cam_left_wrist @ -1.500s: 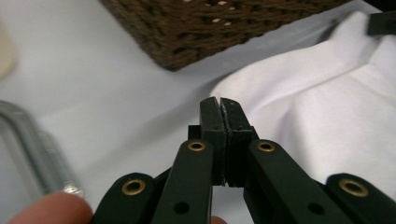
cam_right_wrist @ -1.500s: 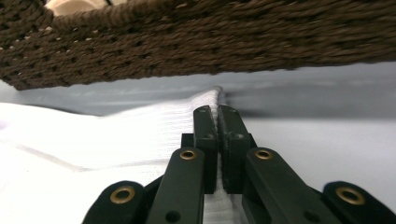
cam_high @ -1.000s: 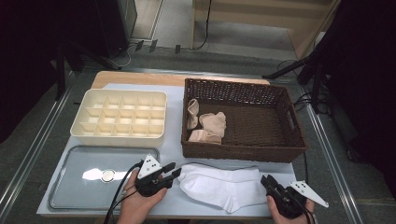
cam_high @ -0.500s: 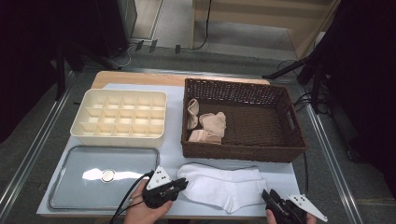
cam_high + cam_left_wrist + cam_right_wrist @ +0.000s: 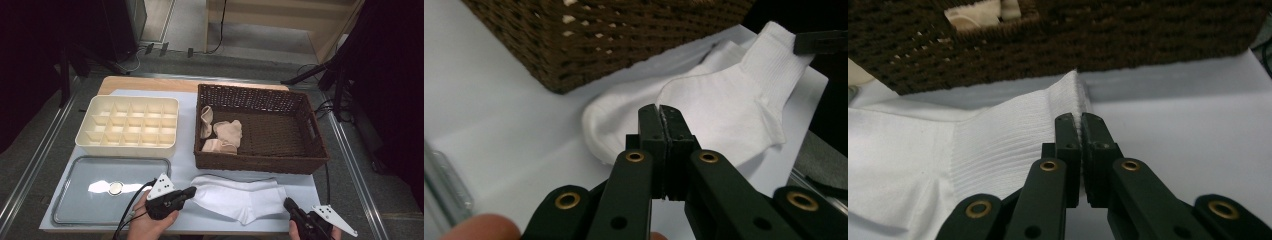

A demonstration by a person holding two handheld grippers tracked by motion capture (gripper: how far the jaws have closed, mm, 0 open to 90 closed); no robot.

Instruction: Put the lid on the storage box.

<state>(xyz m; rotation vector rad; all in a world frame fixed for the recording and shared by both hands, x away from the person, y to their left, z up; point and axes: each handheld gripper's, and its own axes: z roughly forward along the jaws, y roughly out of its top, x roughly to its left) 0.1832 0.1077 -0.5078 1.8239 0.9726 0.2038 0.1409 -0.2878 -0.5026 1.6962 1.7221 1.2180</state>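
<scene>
High view: the sock [image 5: 240, 199] lies on the tabletop [image 5: 185, 150] at 6 o'clock of the basket [image 5: 260, 165], long axis 9-to-3. The left gripper [image 5: 189, 192] touches its toe end; the right gripper [image 5: 289, 205] sits by the cuff.

Left gripper view: jaws closed, empty, sock [image 5: 724, 110] just ahead at 12.

Right gripper view: jaws pressed together, empty, beside the cuff edge [image 5: 1075, 97].

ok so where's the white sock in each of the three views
High view: white sock lies flat at the table's front edge, between the two claws, in front of the brown wicker basket.
Left gripper view: sock centre-right, beyond the shut jaws.
Right gripper view: ribbed cuff left of centre, reaching the jaw tips.
Shared landmark: the basket's front wall, behind the sock.
</scene>
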